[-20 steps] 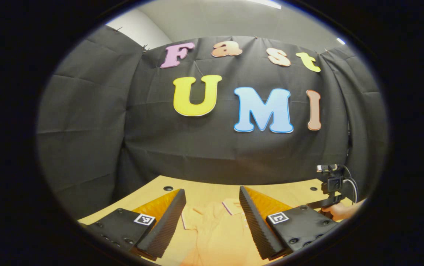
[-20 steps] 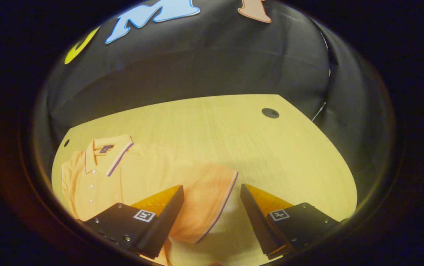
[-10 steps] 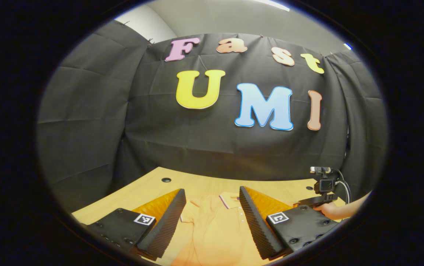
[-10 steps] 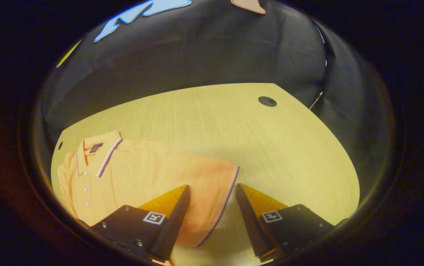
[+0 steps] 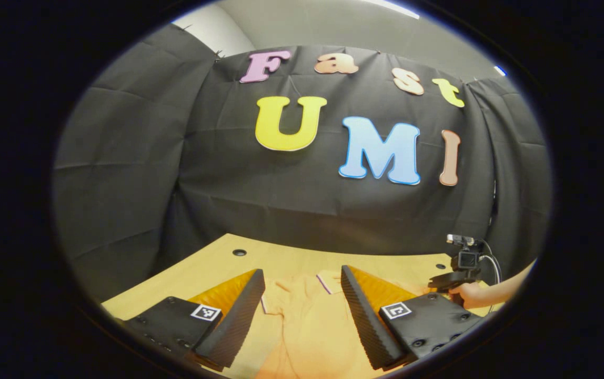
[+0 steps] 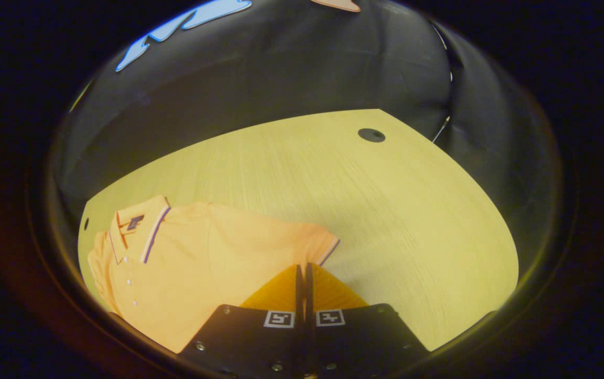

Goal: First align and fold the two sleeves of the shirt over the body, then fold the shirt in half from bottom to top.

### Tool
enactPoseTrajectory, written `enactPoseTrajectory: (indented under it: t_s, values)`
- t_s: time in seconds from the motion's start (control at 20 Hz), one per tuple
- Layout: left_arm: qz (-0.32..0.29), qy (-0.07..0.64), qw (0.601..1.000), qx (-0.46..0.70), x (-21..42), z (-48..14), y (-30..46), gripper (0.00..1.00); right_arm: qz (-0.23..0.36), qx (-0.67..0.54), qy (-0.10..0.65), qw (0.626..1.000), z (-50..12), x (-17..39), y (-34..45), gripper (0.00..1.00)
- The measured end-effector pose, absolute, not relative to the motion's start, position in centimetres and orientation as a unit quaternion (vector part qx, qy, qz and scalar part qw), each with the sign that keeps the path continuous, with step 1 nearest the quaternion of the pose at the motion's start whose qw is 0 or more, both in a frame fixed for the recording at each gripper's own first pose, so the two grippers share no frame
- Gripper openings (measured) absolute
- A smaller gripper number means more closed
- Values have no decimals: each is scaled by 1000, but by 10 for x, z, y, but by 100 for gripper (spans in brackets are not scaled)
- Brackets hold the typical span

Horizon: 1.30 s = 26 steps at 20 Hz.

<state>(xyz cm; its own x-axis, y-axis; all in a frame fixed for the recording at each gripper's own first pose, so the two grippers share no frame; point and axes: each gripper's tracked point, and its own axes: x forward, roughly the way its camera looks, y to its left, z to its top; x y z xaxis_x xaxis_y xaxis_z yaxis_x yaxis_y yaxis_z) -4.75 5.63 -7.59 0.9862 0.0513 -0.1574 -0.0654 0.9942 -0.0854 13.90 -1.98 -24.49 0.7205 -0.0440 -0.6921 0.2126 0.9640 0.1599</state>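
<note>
left gripper (image 5: 302, 295): spread wide, hovering over the shirt
shirt (image 6: 202, 263): orange polo, flat on the table (image 6: 386, 210), collar far left
sleeve (image 6: 318, 245): pinched at the cuff
right gripper (image 6: 302, 273): pressed together on the sleeve

Left gripper (image 5: 302, 295): two wedge-shaped fingers are seen, their inner faces ribbed. Each finger is mounted on a flat black block; a small square black-and-white marker is fixed on top of each block, close to the finger base. Round screw heads are noted along the block edges, outboard of the markers.

Right gripper (image 6: 302, 273): the same black blocks are seen, one square marker on each, side by side. Screw heads are noted below the markers.

Right gripper as seen in the left gripper view (image 5: 457, 263): a black body is noted, with a small camera on top and a cable looped beside the camera. The holding hand (image 5: 469, 296) is bare, no sleeve visible.
</note>
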Motion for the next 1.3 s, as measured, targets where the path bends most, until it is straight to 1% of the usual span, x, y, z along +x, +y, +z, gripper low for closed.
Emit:
enactPoseTrajectory:
  t_s: [0.2, 0.35, 0.45, 0.65, 0.75, 0.8, 1.05, 1.3]
  values:
    - [5, 77, 996, -39, -33, -79, 73, 94, -71, 84, 352, 929, -231, 133, -10, 1]
    - [-19, 81, 996, -34, -18, -84, 80, 93, -73, 72, 330, 938, -209, 129, -2, 0]
    - [-36, 83, 995, -37, -13, -87, 81, 95, -70, 66, 313, 945, -191, 126, 7, 0]
    - [-50, 81, 995, -42, -1, -90, 81, 93, -47, 44, 283, 957, -161, 121, 30, 1]
    - [-52, 75, 995, -51, -2, -89, 80, 95, -34, 36, 278, 959, -154, 118, 44, 1]
    - [-50, 77, 994, -54, -3, -90, 82, 93, -24, 35, 277, 960, -155, 117, 54, 0]
    - [-38, 81, 994, -59, -11, -97, 90, 95, 29, 32, 283, 958, -159, 109, 103, 0]
    - [-26, 89, 993, -66, -20, -106, 96, 95, 71, 13, 311, 948, -182, 104, 141, 1]
